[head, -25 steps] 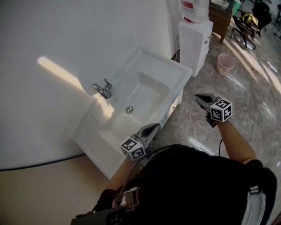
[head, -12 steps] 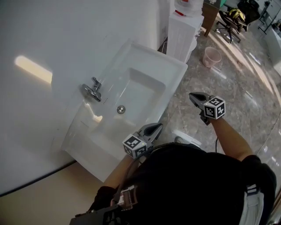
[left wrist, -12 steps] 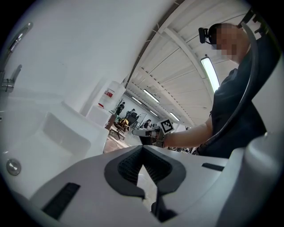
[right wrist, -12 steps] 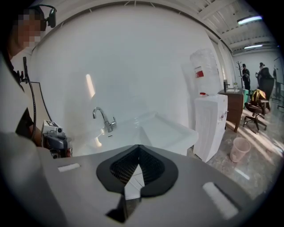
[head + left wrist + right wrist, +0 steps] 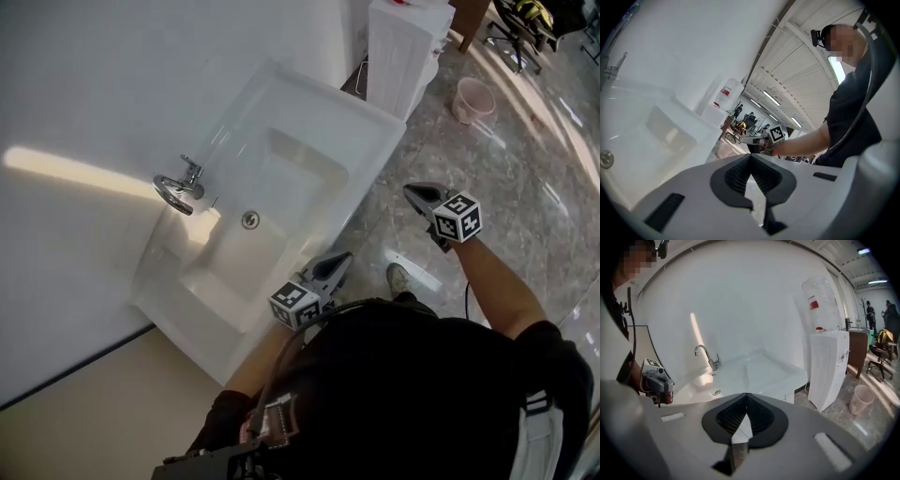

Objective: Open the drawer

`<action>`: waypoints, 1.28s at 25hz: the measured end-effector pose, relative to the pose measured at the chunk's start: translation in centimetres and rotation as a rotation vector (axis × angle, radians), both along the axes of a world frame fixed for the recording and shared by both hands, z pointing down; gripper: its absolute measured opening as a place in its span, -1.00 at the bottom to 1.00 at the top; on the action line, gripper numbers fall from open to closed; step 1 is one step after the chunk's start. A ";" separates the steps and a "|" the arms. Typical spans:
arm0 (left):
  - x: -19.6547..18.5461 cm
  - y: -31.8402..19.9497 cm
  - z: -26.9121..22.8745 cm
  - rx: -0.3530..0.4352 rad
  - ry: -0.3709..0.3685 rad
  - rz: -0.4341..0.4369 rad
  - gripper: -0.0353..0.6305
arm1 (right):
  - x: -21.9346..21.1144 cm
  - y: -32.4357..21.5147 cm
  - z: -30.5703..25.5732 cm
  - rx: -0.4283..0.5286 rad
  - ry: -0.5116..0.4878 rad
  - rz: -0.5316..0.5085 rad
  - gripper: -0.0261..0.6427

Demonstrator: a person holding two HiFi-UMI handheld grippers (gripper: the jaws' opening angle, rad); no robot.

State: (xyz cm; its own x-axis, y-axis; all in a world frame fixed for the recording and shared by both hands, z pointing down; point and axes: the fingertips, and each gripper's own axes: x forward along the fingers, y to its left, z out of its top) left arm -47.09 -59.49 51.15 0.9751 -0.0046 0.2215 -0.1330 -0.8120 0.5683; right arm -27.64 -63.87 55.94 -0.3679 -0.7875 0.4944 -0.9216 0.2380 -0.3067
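Note:
A white sink cabinet (image 5: 370,112) stands against the wall. From above, the basin's rim hides its front, and I can make out no drawer front. In the right gripper view a strip of the cabinet's front (image 5: 790,397) shows under the basin. My left gripper (image 5: 345,255) hangs shut and empty just off the basin's near edge. My right gripper (image 5: 410,190) is shut with nothing in it, out over the marble floor to the right of the cabinet. In their own views, the left gripper (image 5: 750,156) and the right gripper (image 5: 746,394) each show jaws meeting at the tip.
A chrome faucet (image 5: 176,190) sits at the basin's wall side. A white water dispenser (image 5: 403,52) stands beyond the cabinet, and a pink bucket (image 5: 473,98) sits on the floor further out. The person's shoe (image 5: 398,278) is on the floor between the grippers.
Both grippers have sunk lower beside the cabinet, and both stay shut. The head view has shifted, so the sink now lies further left and up in the picture.

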 end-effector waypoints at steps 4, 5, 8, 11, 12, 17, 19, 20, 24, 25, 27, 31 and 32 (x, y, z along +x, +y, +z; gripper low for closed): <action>3.5 0.6 2.2 -0.023 -0.044 0.006 -0.89 | 1.9 -0.3 2.1 -0.004 0.021 -0.046 -0.92; 4.3 0.6 3.0 -0.026 -0.052 0.009 -0.89 | 2.2 -0.5 2.6 0.000 0.025 -0.057 -0.92; 6.3 0.5 5.4 -0.047 -0.071 0.015 -0.89 | 2.7 -1.0 4.5 0.002 0.020 -0.076 -0.92; 7.1 1.0 8.1 -0.082 -0.104 0.022 -0.89 | 2.2 -0.4 7.5 -0.028 0.003 -0.085 -0.92; 7.3 1.1 9.0 -0.090 -0.117 0.020 -0.89 | 1.9 -0.2 8.5 -0.036 -0.002 -0.090 -0.91; 7.9 1.0 14.0 -0.124 -0.176 -0.011 -0.89 | 1.1 -0.1 13.8 -0.056 -0.015 -0.110 -0.91; 7.8 0.8 16.3 -0.138 -0.199 -0.024 -0.89 | 0.8 -0.4 16.4 -0.067 -0.020 -0.103 -0.91; 7.7 0.7 17.6 -0.147 -0.211 -0.030 -0.89 | 0.5 -0.5 17.7 -0.073 -0.024 -0.099 -0.91; 8.0 0.9 22.4 -0.136 -0.253 -0.016 -0.89 | -0.4 -1.7 22.9 -0.087 -0.024 -0.108 -0.91; 8.2 1.0 23.6 -0.134 -0.262 -0.009 -0.89 | -0.6 -2.0 24.2 -0.092 -0.018 -0.117 -0.91; 8.3 1.1 25.9 -0.128 -0.281 -0.005 -0.89 | -1.2 -2.4 26.9 -0.106 -0.008 -0.135 -0.91; 8.4 1.1 29.4 -0.130 -0.304 -0.006 -0.89 | -2.2 -2.6 32.2 -0.144 0.002 -0.158 -0.90; 8.4 1.1 30.3 -0.129 -0.313 -0.005 -0.89 | -2.4 -2.6 33.4 -0.154 0.002 -0.160 -0.90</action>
State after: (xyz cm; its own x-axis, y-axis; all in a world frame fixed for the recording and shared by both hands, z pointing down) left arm -38.73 -58.40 81.47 0.8599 0.0378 0.5091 -0.3212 -0.7350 0.5971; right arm -30.01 -66.45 89.34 -0.4809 -0.6345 0.6051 -0.8765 0.3312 -0.3493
